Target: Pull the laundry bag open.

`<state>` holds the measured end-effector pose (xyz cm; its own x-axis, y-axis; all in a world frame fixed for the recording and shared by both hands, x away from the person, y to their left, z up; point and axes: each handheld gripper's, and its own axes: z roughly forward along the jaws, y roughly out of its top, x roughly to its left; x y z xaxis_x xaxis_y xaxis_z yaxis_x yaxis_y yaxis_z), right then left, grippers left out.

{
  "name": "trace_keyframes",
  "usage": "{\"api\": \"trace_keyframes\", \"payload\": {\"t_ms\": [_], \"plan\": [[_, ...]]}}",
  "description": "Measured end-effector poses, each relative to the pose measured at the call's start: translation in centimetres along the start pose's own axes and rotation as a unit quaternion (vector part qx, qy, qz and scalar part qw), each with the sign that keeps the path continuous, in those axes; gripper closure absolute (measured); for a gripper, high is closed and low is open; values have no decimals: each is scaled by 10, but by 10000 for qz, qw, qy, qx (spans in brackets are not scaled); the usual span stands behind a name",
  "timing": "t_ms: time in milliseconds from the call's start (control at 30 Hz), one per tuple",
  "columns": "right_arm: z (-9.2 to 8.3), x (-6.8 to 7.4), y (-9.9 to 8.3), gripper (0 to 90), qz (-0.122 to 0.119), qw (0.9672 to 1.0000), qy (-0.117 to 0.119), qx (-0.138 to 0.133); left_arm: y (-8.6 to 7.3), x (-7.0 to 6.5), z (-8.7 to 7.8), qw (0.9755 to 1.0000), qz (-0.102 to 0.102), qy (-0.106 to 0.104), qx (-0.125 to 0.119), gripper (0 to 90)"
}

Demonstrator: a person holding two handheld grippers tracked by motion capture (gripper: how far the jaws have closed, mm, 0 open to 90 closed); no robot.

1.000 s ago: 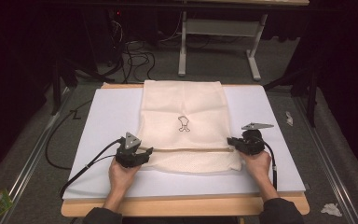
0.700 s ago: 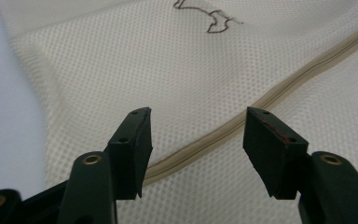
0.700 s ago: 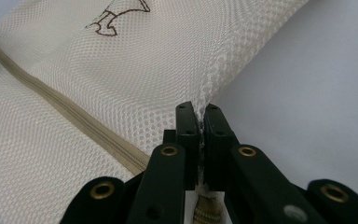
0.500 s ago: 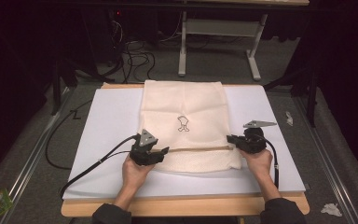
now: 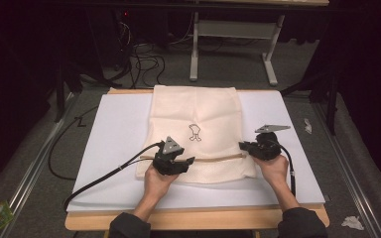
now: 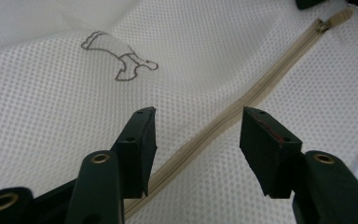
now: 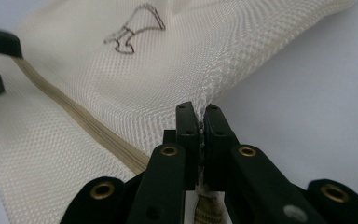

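The cream mesh bag [image 5: 196, 131] lies flat on the white surface [image 5: 287, 148], and its tan zipper [image 5: 218, 158] serves as the landmark here: it runs across the bag near the person's side. It looks closed along all the length that shows, and I cannot make out a slider. A small line drawing [image 5: 194, 132] sits on the mesh just beyond the zipper.

At the zipper's right end, the right tool [image 7: 198, 122] is clamped tight on a pinch of mesh at the bag's edge, lifting it a little off the surface. That anchoring seems done.

Over the zipper's left part, the left tool [image 6: 196, 135] hovers with its jaws apart, one on each side of the zipper line; they have just been closing, yet nothing is pressed between them.

The work looks early: one end is held, the grip on the zipper is not yet made, and the opening is still to come.
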<state>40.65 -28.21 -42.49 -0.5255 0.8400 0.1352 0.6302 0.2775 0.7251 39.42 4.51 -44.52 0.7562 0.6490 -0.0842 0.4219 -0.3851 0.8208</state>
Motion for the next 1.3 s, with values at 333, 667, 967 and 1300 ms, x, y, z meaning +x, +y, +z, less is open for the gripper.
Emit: {"api": "trace_keyframes", "payload": {"t_ms": [333,667,967,1300], "plan": [[-4,5,11,884,-35,9999,61,-97,16,-19,16,9995,169,-257,-26,515],[-2,16,24,885,-169,9997,107,-136,28,-30,29,9981,113,-589,-104,544],[-1,20,28,884,-206,9996,142,-147,31,-38,37,9971,148,-709,-237,578],[-1,22,29,885,-174,9995,191,-187,38,-46,47,9959,180,-877,-160,600]]}}
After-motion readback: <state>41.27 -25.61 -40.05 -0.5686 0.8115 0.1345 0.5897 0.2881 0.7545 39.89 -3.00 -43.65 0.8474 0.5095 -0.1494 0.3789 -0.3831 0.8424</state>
